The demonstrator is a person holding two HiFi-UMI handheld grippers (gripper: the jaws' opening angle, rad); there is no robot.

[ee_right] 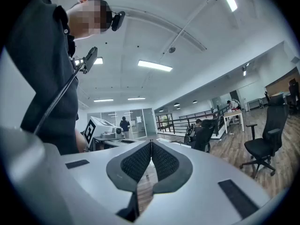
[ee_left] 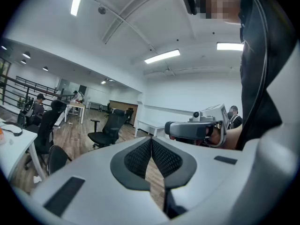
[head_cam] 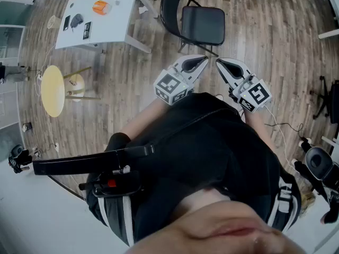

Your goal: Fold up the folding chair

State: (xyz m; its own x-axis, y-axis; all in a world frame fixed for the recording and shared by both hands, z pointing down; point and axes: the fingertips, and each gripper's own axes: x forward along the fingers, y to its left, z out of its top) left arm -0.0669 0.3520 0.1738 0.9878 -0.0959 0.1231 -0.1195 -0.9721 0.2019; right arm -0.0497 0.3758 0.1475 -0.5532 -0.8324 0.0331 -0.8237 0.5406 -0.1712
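Observation:
The black folding chair (head_cam: 197, 23) stands unfolded on the wooden floor ahead of me, seat down and backrest up. Its dark back also shows low at the left of the left gripper view (ee_left: 56, 159). Both grippers hang in front of my chest, short of the chair and not touching it. My left gripper (head_cam: 204, 61) (ee_left: 151, 140) is shut with nothing between its pads. My right gripper (head_cam: 217, 62) (ee_right: 151, 143) is shut and empty too. Their tips point toward each other, a small gap apart. Each shows in the other's view: right gripper (ee_left: 197, 129), left gripper's marker cube (ee_right: 95, 128).
A white table (head_cam: 114, 28) with small items stands left of the chair. A round yellow stool (head_cam: 53, 90) sits farther left. Black office chairs (ee_left: 108, 131) (ee_right: 261, 146) stand around the room. A cable (head_cam: 278, 126) trails on the floor at my right.

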